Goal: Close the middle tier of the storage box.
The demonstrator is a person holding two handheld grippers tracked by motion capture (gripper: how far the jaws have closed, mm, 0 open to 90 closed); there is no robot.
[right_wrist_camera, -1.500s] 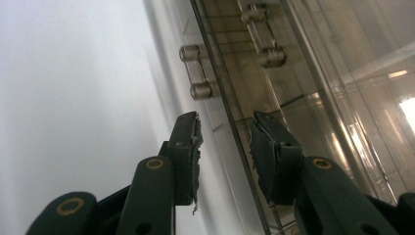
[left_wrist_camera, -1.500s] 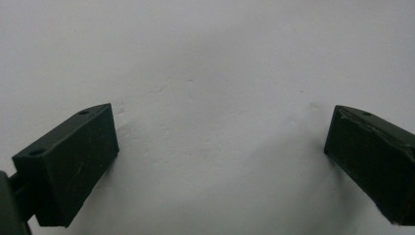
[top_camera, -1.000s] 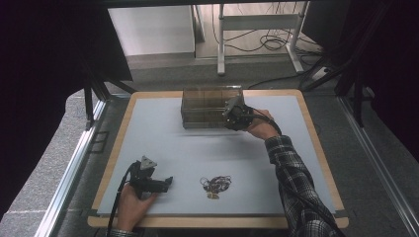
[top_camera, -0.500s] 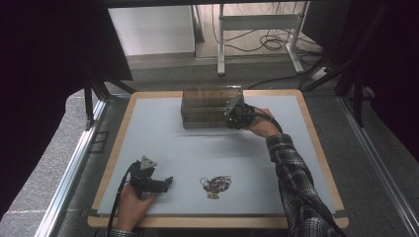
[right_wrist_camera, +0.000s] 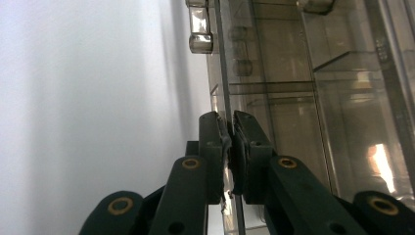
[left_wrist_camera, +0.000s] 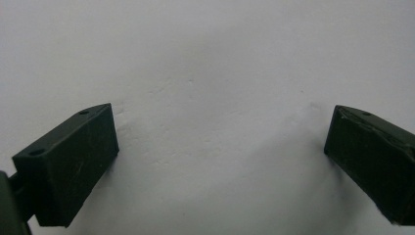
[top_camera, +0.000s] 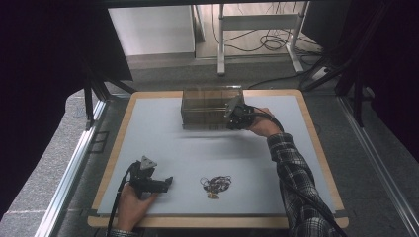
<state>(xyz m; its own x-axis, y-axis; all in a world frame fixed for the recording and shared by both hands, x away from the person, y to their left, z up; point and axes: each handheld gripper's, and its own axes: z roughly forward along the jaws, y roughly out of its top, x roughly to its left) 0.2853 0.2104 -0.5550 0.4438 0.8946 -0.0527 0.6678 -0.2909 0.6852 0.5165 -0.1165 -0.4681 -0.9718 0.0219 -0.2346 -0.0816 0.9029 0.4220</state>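
Box: clear acrylic organiser box (top_camera: 207,106) w/ compartments, stood at far centre of tabletop (top_camera: 163,143); hinges visible along one edge in right gripper view.
Panel: thin clear lid/door panel (right_wrist_camera: 226,88) of box, edge-on betw. the right jaws.
Right claw: right claw (right_wrist_camera: 229,142) at box's right end, jaws had just been closing; pads now pinched onto panel edge, i.e. clamped on it. High view: claw (top_camera: 236,114) touching box.
Left claw: left claw (top_camera: 165,183) rested near front-left of tabletop, jaws wide apart, nothing betw. them; bare surface under it in left gripper view.
Other item: small tangle of wire/jewellery (top_camera: 215,184) on tabletop, front centre, near left claw, well apart from box.
Progress (est.): grip on panel made; swinging panel open/shut not yet done. Compartments appeared empty, tangle untouched, so most work prob. remained.
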